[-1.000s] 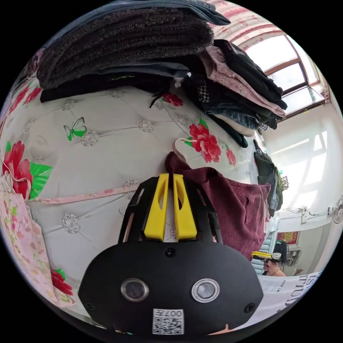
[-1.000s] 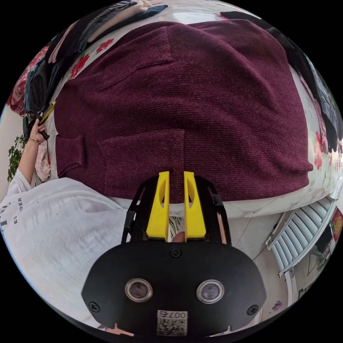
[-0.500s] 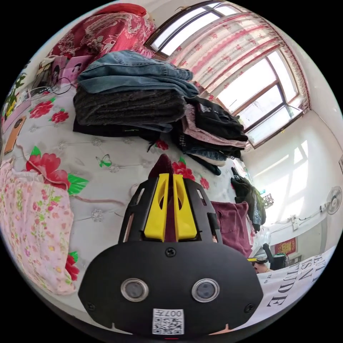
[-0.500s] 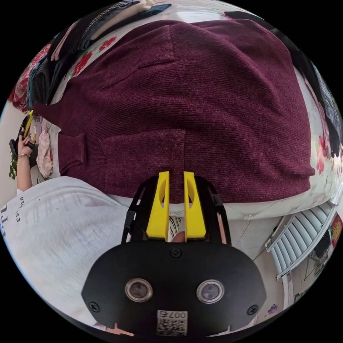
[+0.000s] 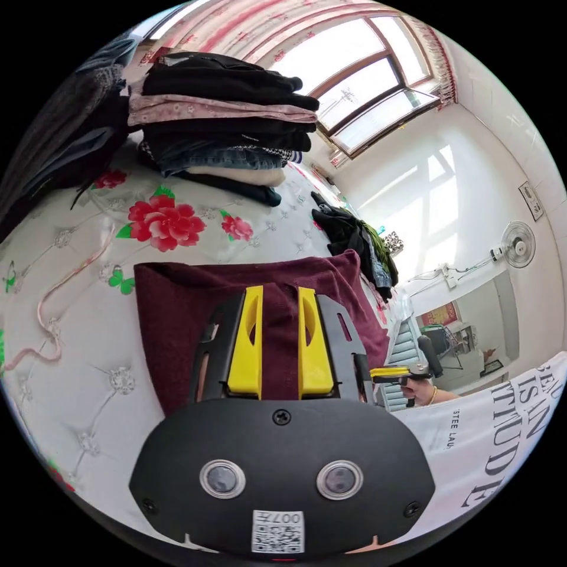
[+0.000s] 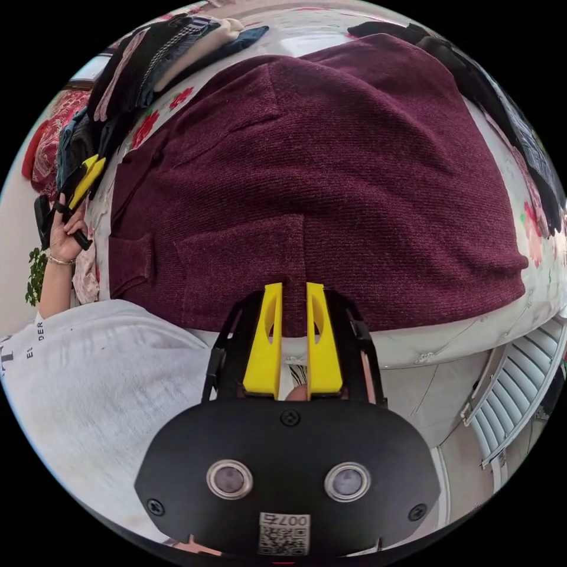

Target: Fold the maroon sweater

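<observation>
Maroon sweater (image 6: 331, 177) lies spread on the flower-printed bed cover (image 5: 77, 331), its near edge at the bed's rim by the person's white shirt (image 6: 100, 378); a folded-over layer shows in the left gripper view (image 5: 277, 307). Left gripper (image 5: 279, 292) hovers over that layer with jaws spread and nothing between them; right gripper (image 6: 293, 289) pinches the sweater's near hem, jaws pressed nearly together on the knit, though the contact is partly hidden by the jaws themselves.

Risks, as judgement: the hem held by the right gripper hangs at the bed's edge, so a slack pinch could let it slide toward the floor; the freed layer under the left gripper may spring open, since thick knit resists a crease; a pull from one side alone would skew the fold.

Surroundings: pink hanger (image 5: 53, 301) lies on the cover just beside the sweater and could snag a dragged edge; a stack of folded clothes (image 5: 224, 136) stands beyond, and a loose dark heap (image 5: 354, 236) sits near the far corner, both limiting room to spread the garment; a wall fan (image 5: 518, 243) and window (image 5: 366, 88) lie well apart.
</observation>
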### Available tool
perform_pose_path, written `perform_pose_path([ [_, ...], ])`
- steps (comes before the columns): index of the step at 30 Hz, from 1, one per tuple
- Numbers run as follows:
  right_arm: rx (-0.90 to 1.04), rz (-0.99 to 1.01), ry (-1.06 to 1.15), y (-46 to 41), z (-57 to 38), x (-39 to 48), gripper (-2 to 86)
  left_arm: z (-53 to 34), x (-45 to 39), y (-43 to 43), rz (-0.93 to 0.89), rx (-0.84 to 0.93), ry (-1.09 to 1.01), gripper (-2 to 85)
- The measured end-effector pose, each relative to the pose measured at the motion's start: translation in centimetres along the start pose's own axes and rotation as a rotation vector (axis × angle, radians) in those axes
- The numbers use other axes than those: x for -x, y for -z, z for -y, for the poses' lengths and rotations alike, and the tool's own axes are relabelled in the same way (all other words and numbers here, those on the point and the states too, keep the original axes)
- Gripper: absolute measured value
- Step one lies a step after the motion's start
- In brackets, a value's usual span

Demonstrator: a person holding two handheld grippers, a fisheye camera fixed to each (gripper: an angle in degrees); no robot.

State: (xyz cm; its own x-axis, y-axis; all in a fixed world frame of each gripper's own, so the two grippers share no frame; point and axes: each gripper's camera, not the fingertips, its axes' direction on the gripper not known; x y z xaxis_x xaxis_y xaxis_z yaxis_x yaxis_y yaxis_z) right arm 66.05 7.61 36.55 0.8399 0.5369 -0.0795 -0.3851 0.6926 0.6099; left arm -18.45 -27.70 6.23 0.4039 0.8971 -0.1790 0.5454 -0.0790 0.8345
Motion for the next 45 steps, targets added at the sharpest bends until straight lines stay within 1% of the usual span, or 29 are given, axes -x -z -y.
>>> perform_pose_path([
  [4,-0.044,0.089,0.018,3.2,-1.5,-1.4,6.7,-5.1,1.5,1.8,0.126,0.041,0.0,7.6],
  [7,-0.111,0.222,0.141,6.8,-1.4,-0.4,6.7,-9.9,2.6,2.0,0.217,0.09,0.047,7.3],
  [9,-0.148,0.286,0.219,8.6,-0.6,1.3,6.7,-13.5,3.8,1.7,0.269,0.108,0.124,7.2],
  [11,-0.12,0.394,0.358,9.4,1.6,4.9,6.8,-15.8,4.6,1.1,0.273,0.112,0.175,7.3],
  [12,-0.1,0.414,0.391,9.2,2.2,6.0,6.9,-17.0,5.2,0.5,0.27,0.113,0.205,7.5],
  [14,0.009,0.484,0.502,7.5,4.7,10.3,6.9,-18.4,5.9,-0.6,0.266,0.121,0.239,7.7],
  [18,0.202,0.457,0.619,3.8,6.8,15.6,5.6,-20.5,7.2,-2.4,0.279,0.117,0.279,8.2],
  [20,0.29,0.356,0.682,2.4,6.9,17.0,3.0,-21.2,7.6,-3.3,0.278,0.12,0.284,8.3],
  [23,0.236,0.283,0.713,4.6,6.6,16.1,0.9,-22.2,7.7,-4.8,0.297,0.126,0.257,8.3],
  [25,0.197,0.312,0.705,6.5,6.5,14.5,0.6,-22.9,7.9,-6.1,0.304,0.14,0.246,8.3],
  [28,0.136,0.388,0.639,9.6,6.4,10.6,0.8,-24.5,8.9,-9.2,0.283,0.181,0.254,8.2],
  [30,0.11,0.448,0.575,11.1,6.3,7.8,1.6,-26.0,10.1,-12.0,0.325,0.235,0.268,8.1],
  [33,0.019,0.488,0.422,14.7,6.0,1.3,3.2,-27.3,11.1,-13.6,0.355,0.246,0.274,7.9],
  [35,-0.158,0.506,0.208,19.1,4.5,-7.3,4.6,-27.7,11.3,-14.0,0.364,0.251,0.265,7.8],
  [36,-0.212,0.5,0.14,20.3,3.9,-9.7,5.0,-27.9,11.2,-13.9,0.372,0.238,0.258,7.7],
  [38,-0.422,0.435,-0.169,24.4,0.1,-20.1,6.4,-27.7,10.6,-13.5,0.368,0.191,0.228,7.3],
  [39,-0.462,0.416,-0.245,25.2,-1.0,-22.5,6.7,-27.1,10.0,-13.5,0.348,0.165,0.197,7.3],
  [41,-0.573,0.348,-0.491,27.7,-5.0,-30.1,7.9,-25.5,8.9,-14.2,0.304,0.144,0.126,7.5],
  [43,-0.597,0.3,-0.599,28.5,-7.0,-33.5,8.6,-23.0,7.3,-15.9,0.239,0.134,0.025,8.1],
  [45,-0.578,0.29,-0.677,28.3,-7.7,-35.7,9.1,-18.7,4.5,-20.1,0.164,0.141,-0.131,9.2],
])
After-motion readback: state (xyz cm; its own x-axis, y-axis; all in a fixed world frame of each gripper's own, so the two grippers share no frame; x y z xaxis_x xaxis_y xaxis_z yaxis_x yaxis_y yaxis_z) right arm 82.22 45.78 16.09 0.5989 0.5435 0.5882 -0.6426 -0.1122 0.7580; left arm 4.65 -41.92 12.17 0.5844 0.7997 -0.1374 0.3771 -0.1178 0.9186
